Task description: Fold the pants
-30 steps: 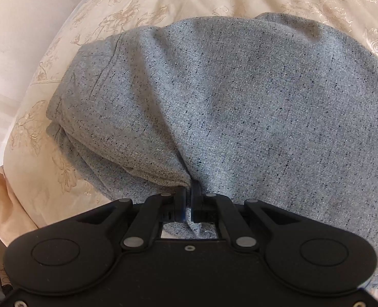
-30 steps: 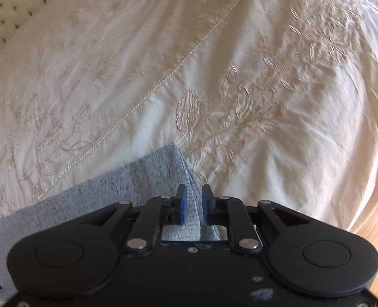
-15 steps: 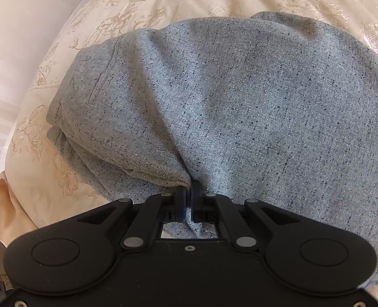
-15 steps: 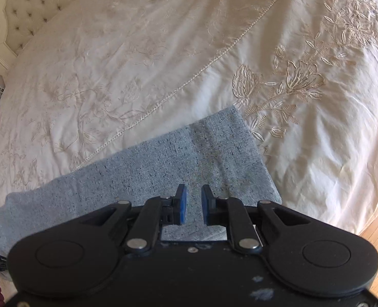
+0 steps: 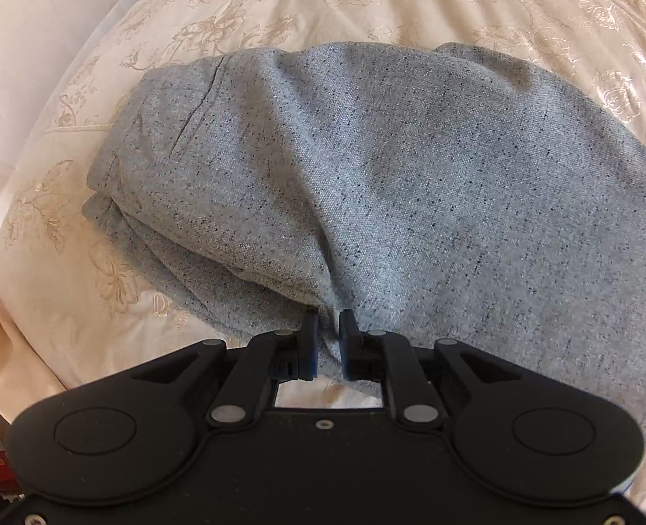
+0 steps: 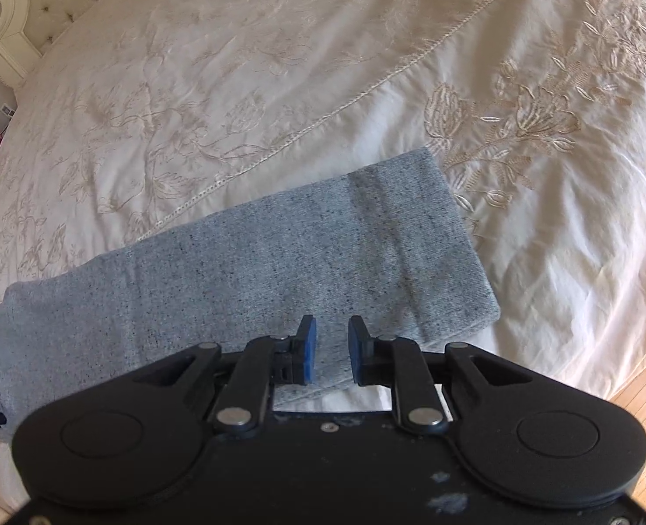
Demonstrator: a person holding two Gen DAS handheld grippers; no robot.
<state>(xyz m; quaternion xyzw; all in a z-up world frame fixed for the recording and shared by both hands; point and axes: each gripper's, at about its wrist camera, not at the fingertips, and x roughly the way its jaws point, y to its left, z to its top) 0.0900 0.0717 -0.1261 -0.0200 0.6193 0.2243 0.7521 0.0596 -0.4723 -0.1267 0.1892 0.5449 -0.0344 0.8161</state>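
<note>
Pants lie folded on the cream bedspread, near its near edge. My left gripper is opening, a pinch of cloth between its pads, unpressed. My right gripper widens above the leg, holding nothing.

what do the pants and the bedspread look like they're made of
Pants: a matte woven cloth, likely cotton or a wool blend; light grey-blue with dark flecks and a fine visible weave, draping in soft folds.
Bedspread: cream fabric with a slight sheen, maybe cotton sateen or a satin blend; raised floral embroidery and a corded trim line.
</note>
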